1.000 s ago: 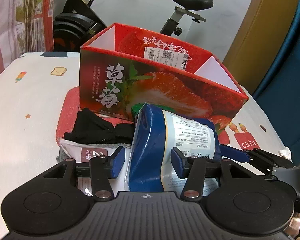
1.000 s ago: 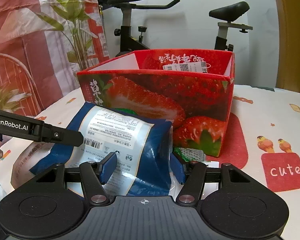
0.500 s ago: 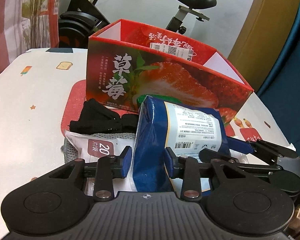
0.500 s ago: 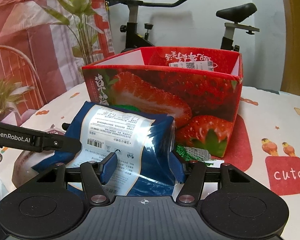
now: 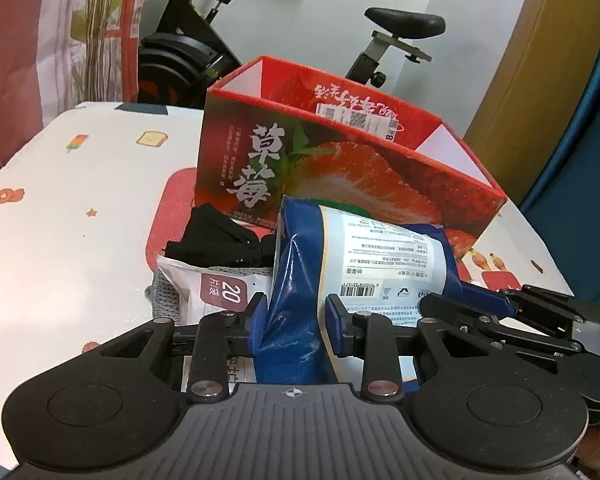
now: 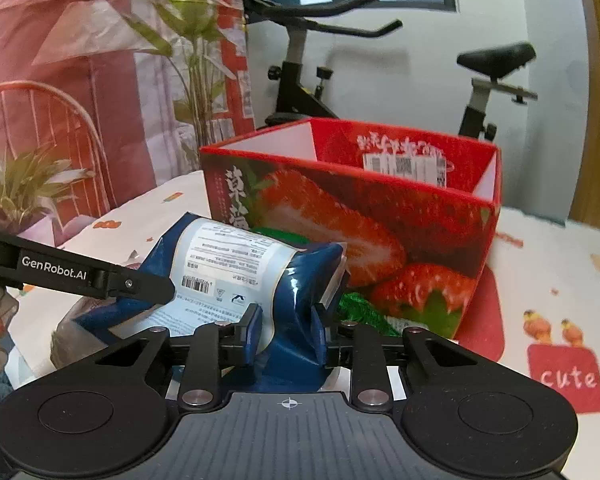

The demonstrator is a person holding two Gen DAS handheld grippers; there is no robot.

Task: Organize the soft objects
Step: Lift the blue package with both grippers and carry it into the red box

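A soft blue packet with a white label (image 5: 364,264) is held between both grippers, lifted in front of the red strawberry box (image 5: 340,168). My left gripper (image 5: 296,324) is shut on its left end. My right gripper (image 6: 286,330) is shut on its right end (image 6: 296,312); the right gripper also shows at the right of the left wrist view (image 5: 520,312). The box (image 6: 380,216) is open-topped and stands just behind the packet. A white pouch marked 20 (image 5: 216,288), a black cloth (image 5: 220,240) and a grey knit piece (image 5: 162,296) lie on the table below.
The table has a white printed cloth (image 5: 80,220) with a red patch under the box. Something green (image 6: 360,308) lies by the box's base. An exercise bike (image 6: 300,80), a plant (image 6: 192,52) and a red chair (image 6: 40,128) stand beyond the table.
Both grippers have closed onto the blue packet, squeezing it, and raised it a little toward the box. The packet now tilts higher.
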